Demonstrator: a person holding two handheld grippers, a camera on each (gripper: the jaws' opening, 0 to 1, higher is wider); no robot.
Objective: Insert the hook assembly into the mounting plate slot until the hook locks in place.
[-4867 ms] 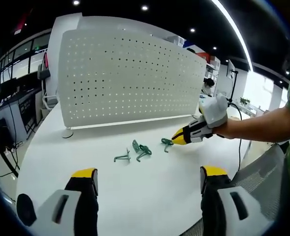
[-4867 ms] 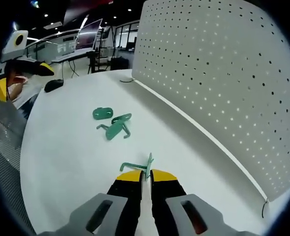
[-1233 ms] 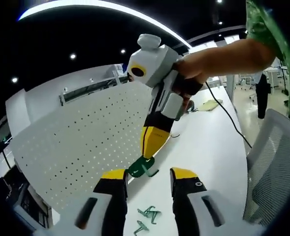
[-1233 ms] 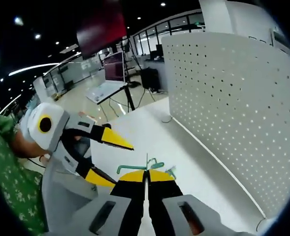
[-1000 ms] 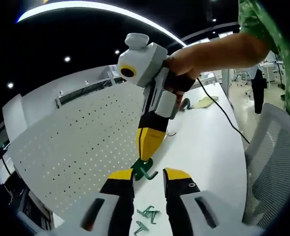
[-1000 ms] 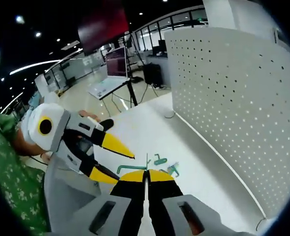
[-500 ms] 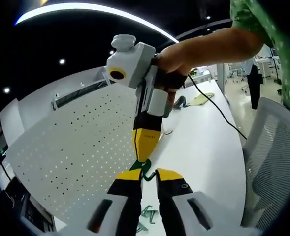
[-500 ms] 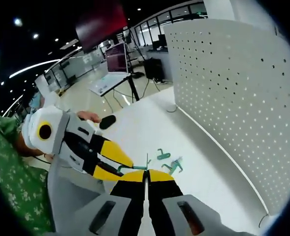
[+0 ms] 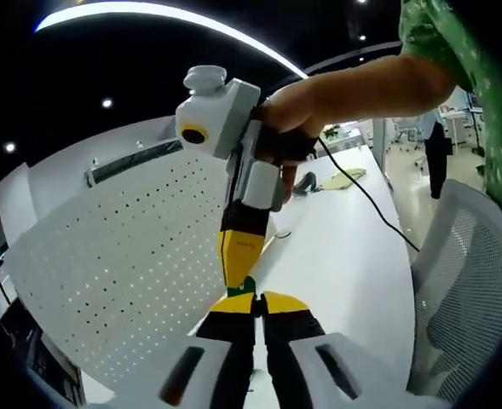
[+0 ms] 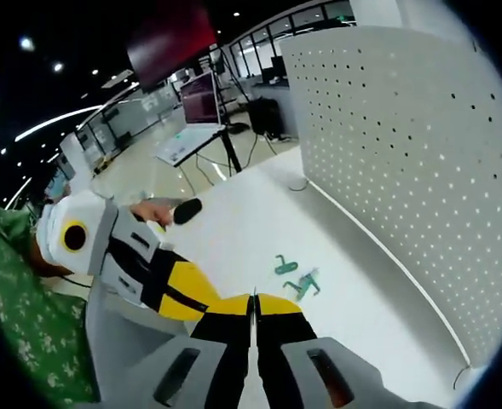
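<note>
I hold both grippers, left [image 9: 256,300] and right [image 10: 253,300], clamped together on the green hook part [image 9: 247,285] above the counter [image 10: 259,230]; joining is underway, seating comes next.

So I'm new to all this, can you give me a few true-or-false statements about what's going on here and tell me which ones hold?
1. The two claws meet tip to tip above the table. True: the left claw and right claw close on one green hook piece.
2. The white pegboard lies flat on the table. False: it stands upright.
3. Two more green pieces lie on the white table. True.
4. The left claw is wide open. False: its jaws are shut.
5. A hook already hangs on the pegboard. False: none is visible on it.
</note>
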